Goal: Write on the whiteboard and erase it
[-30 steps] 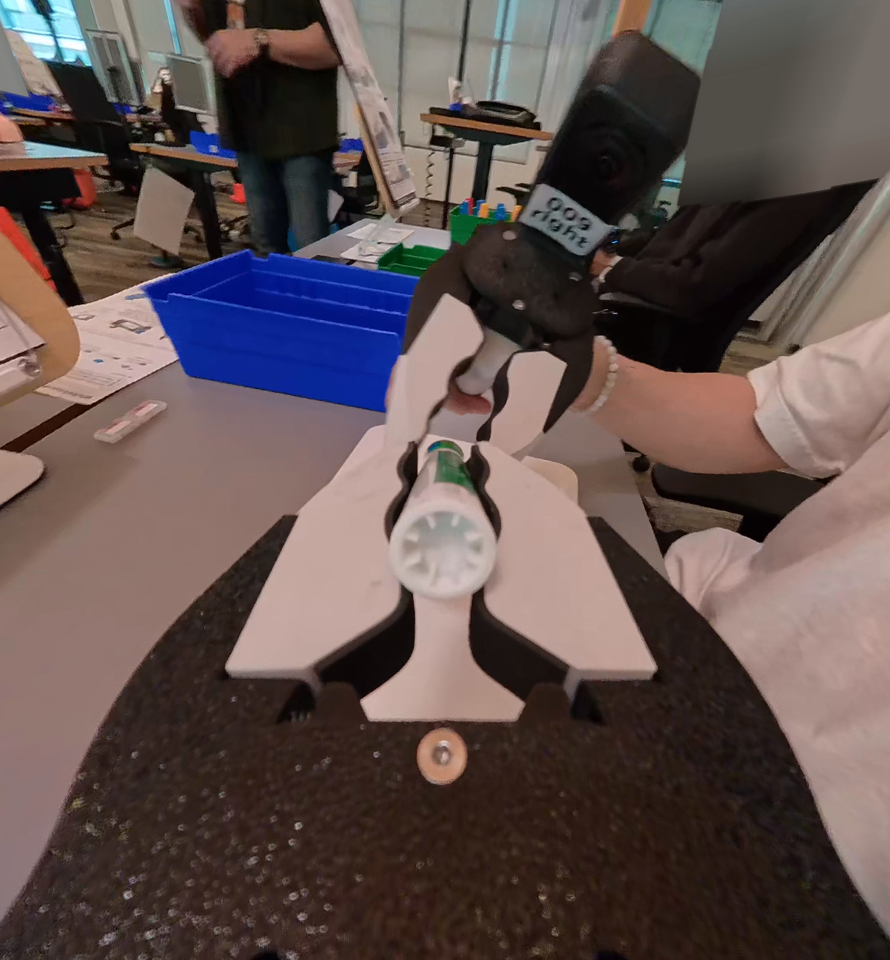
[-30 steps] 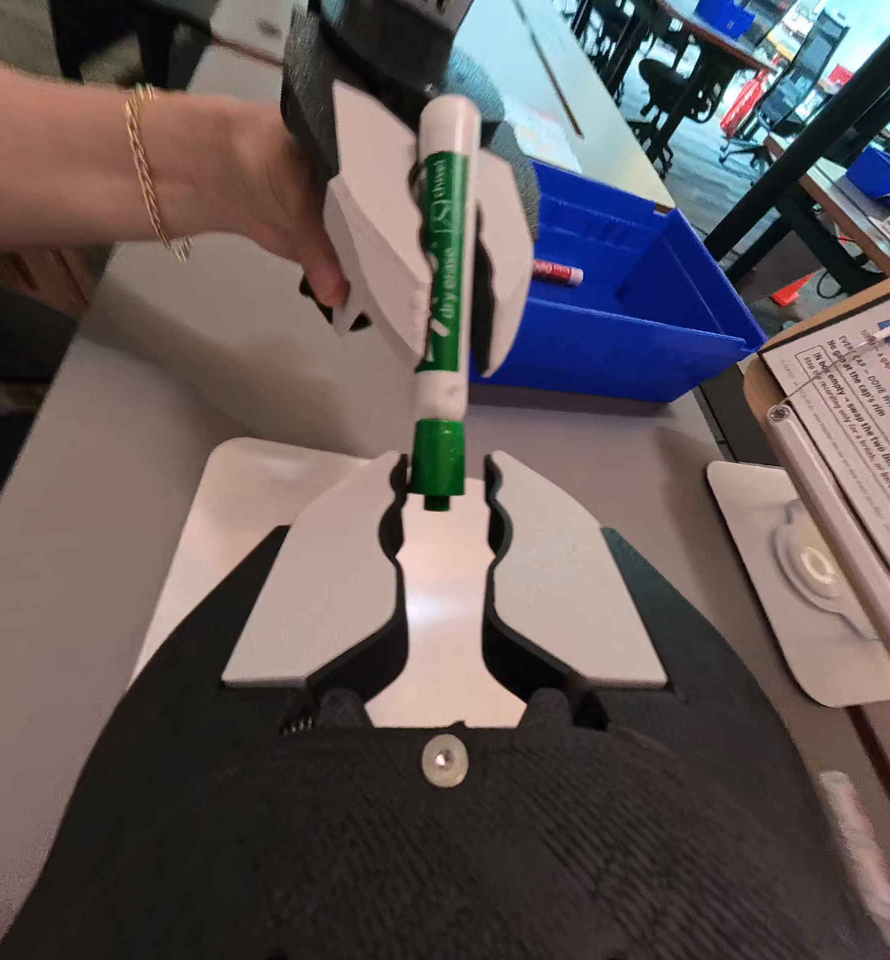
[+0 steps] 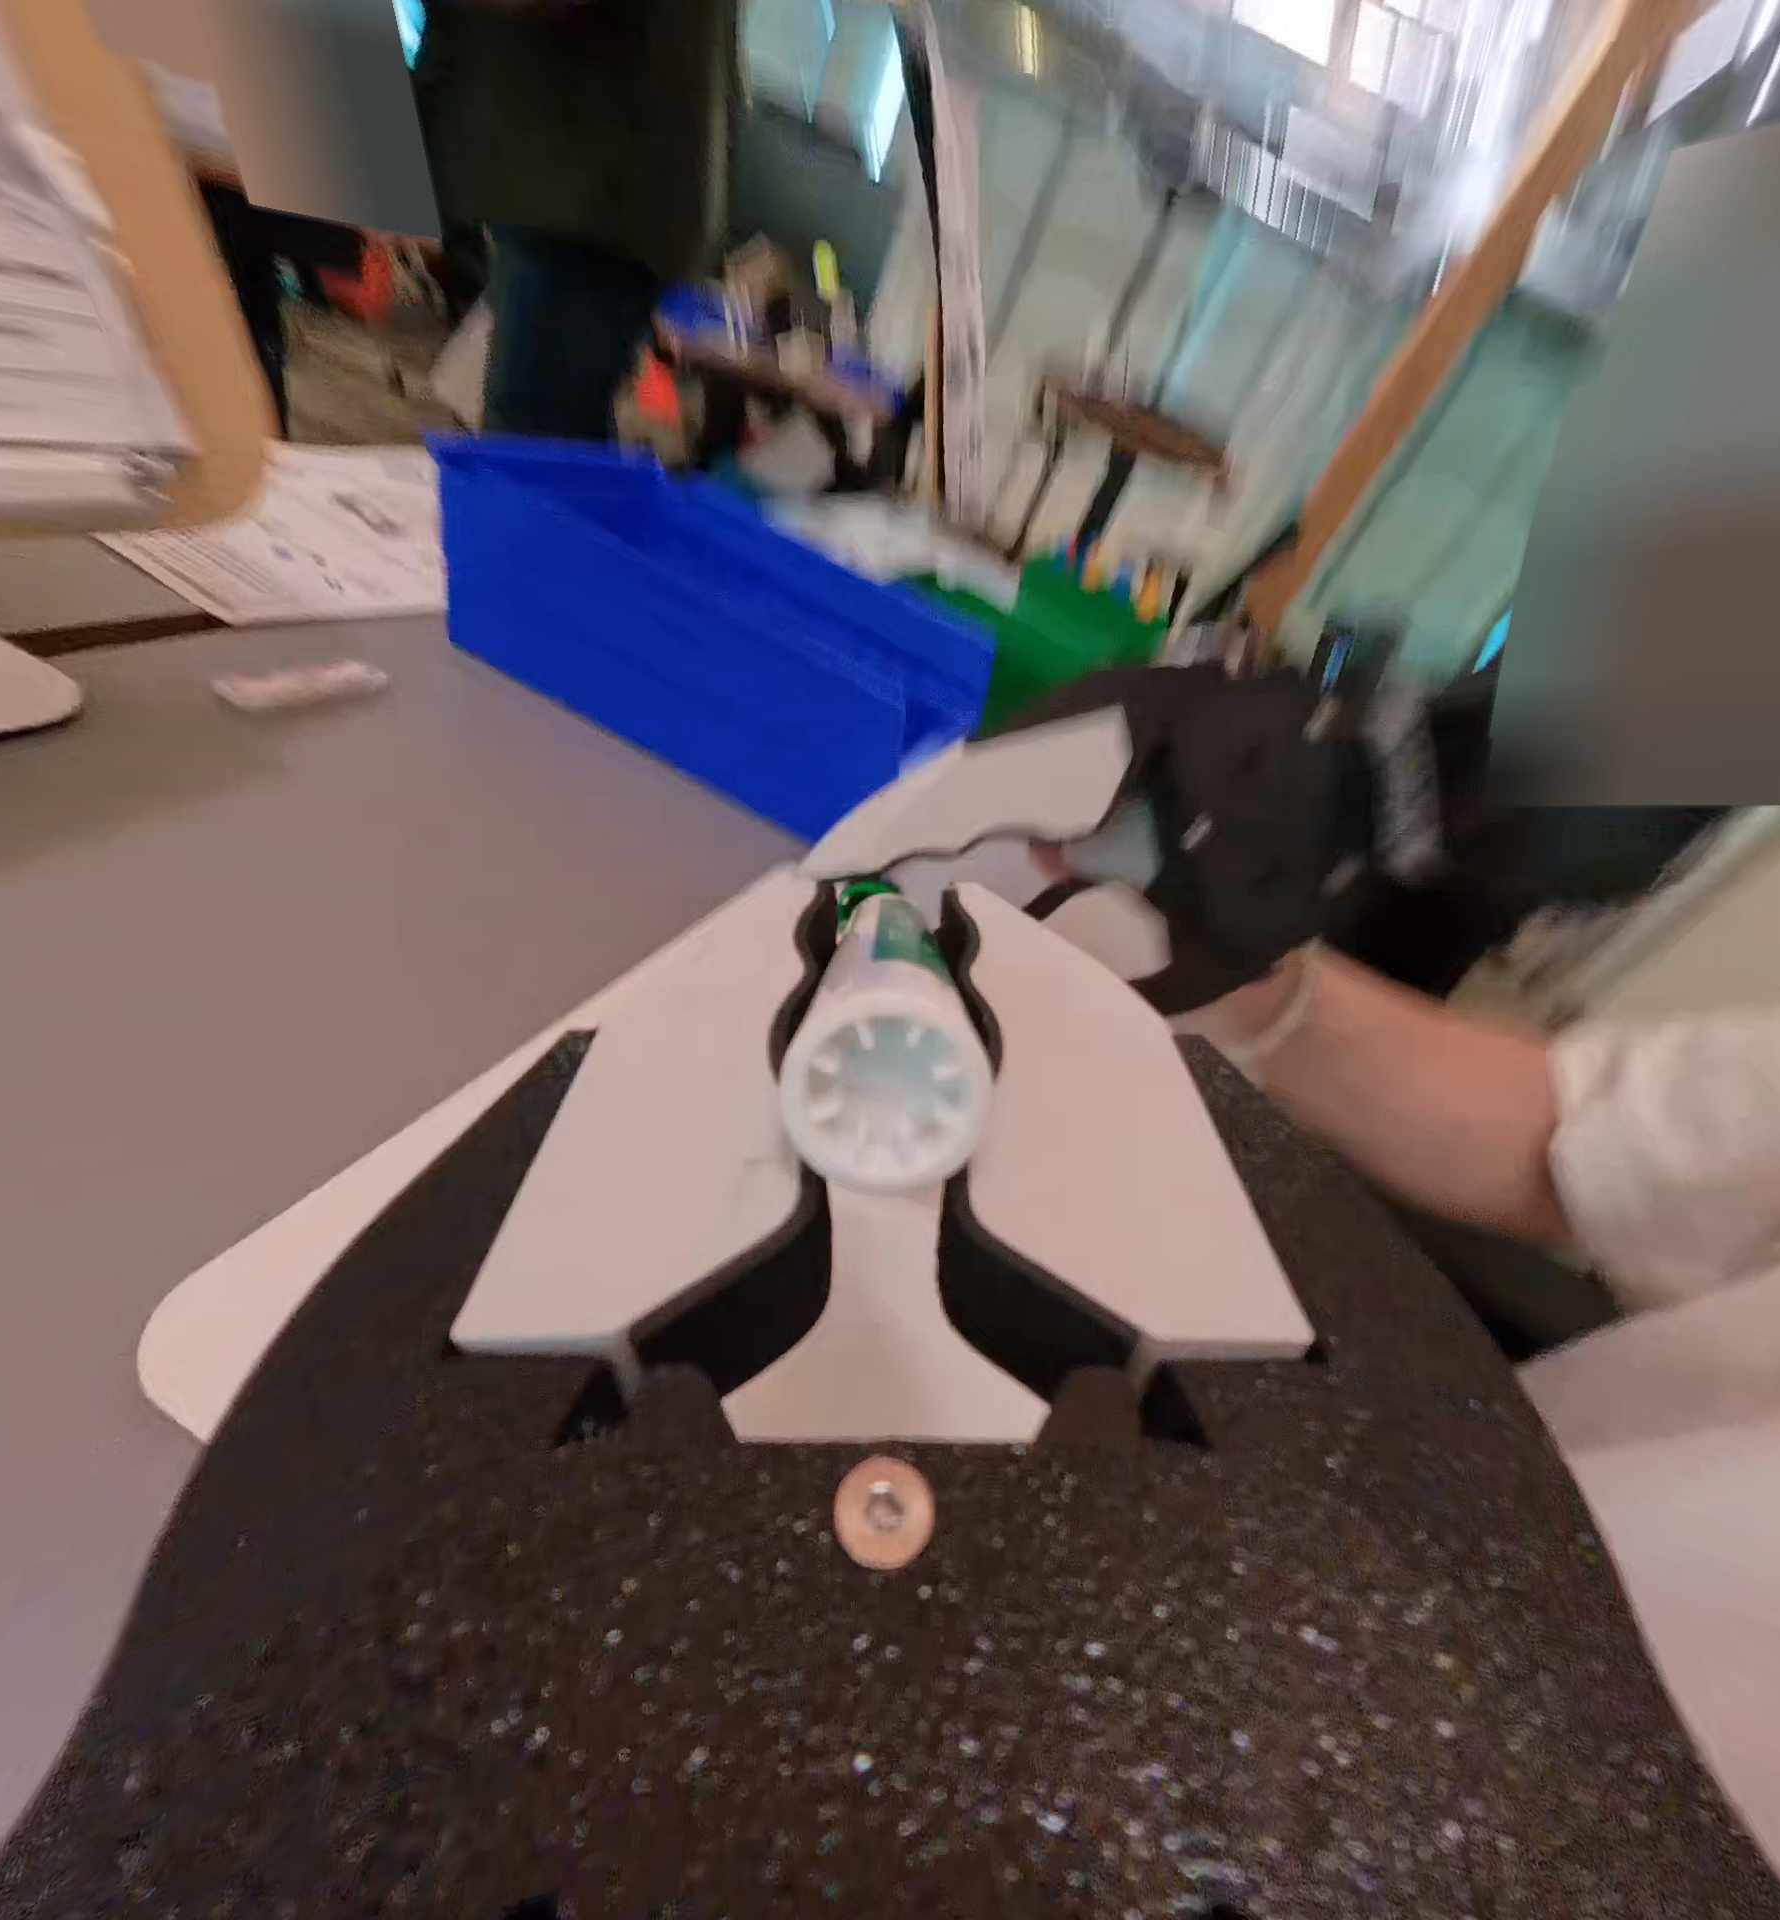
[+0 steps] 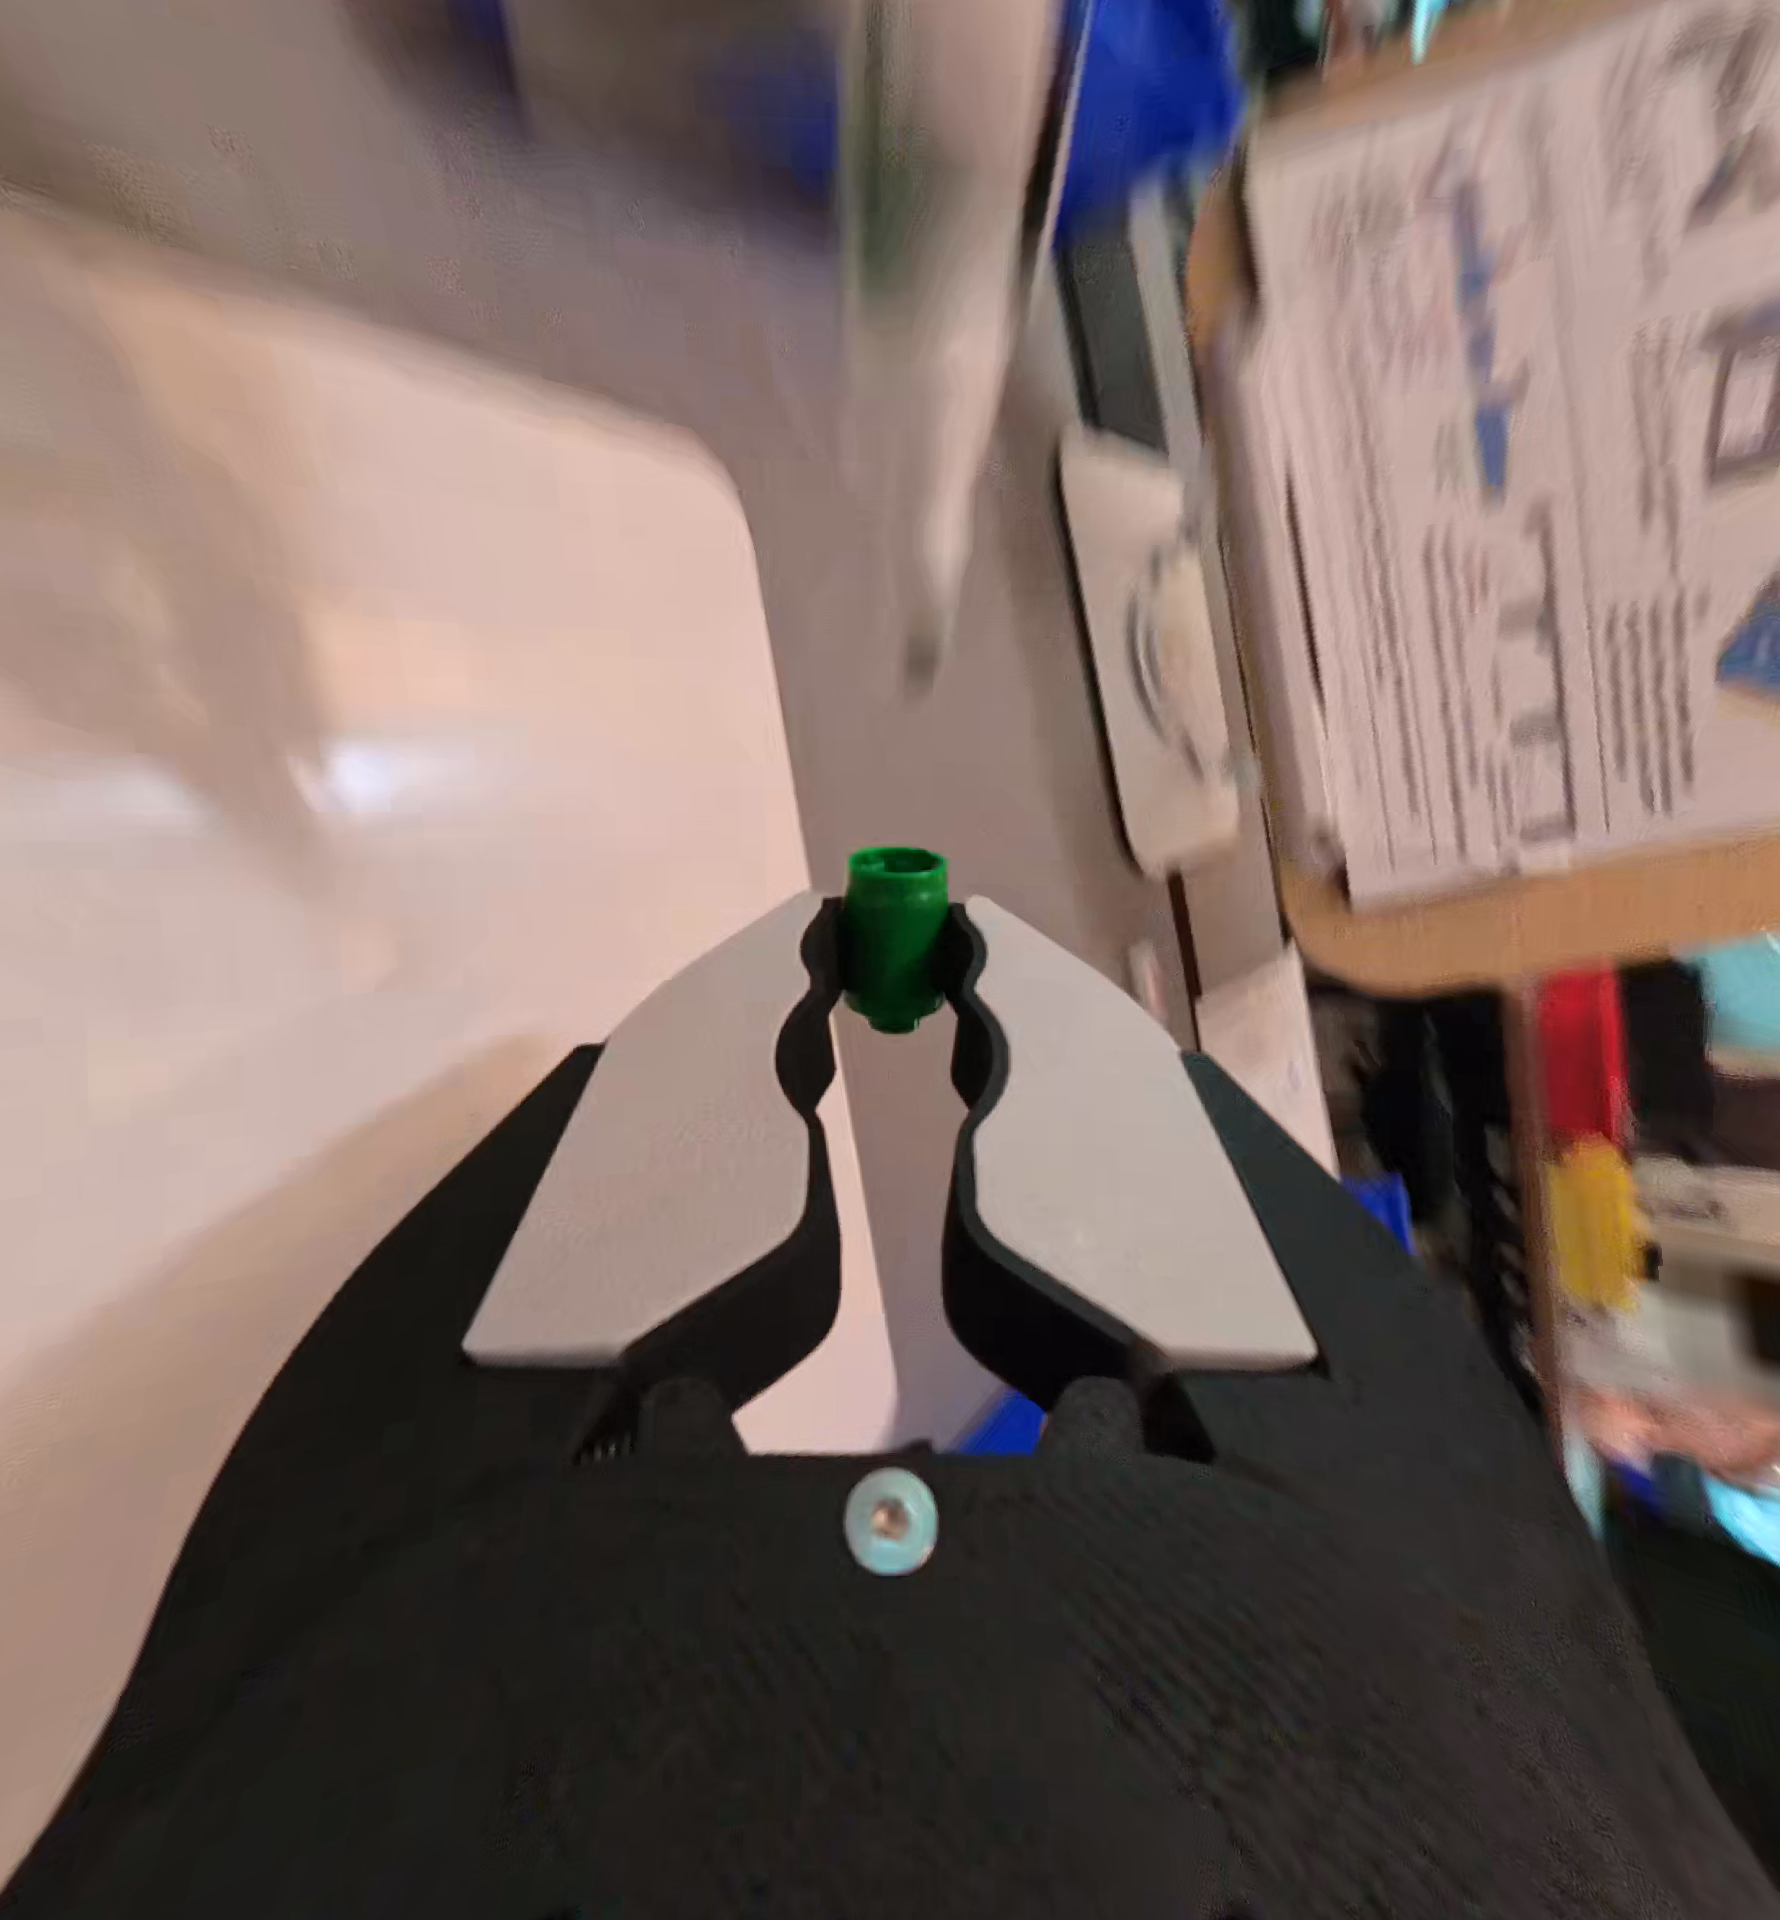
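Note:
My left gripper (image 3: 886, 899) is shut on a white marker (image 3: 881, 1091) with a green label, seen from its rear end and pointing forward over the table. My right gripper (image 4: 891, 920) is shut on the marker's green cap (image 4: 894, 935), which is off the marker. In the left wrist view the right gripper's fingers (image 3: 1011, 790) sit just beyond the marker's front end, held by a person's hand. The whiteboard (image 3: 273, 1278) lies flat on the grey table under both grippers; it also shows in the right wrist view (image 4: 346, 675). Both views are motion-blurred.
A blue bin (image 3: 678, 644) stands on the table behind the grippers. A clipboard with a printed sheet (image 4: 1488, 468) leans on a white stand (image 4: 1146, 665). A small white stick (image 3: 299, 686) lies near the bin. A person's forearm (image 3: 1405, 1101) is at right.
The cap has come off the marker and stays in my right gripper, which has swung away and turned. The left gripper has tilted lower, still holding the marker.

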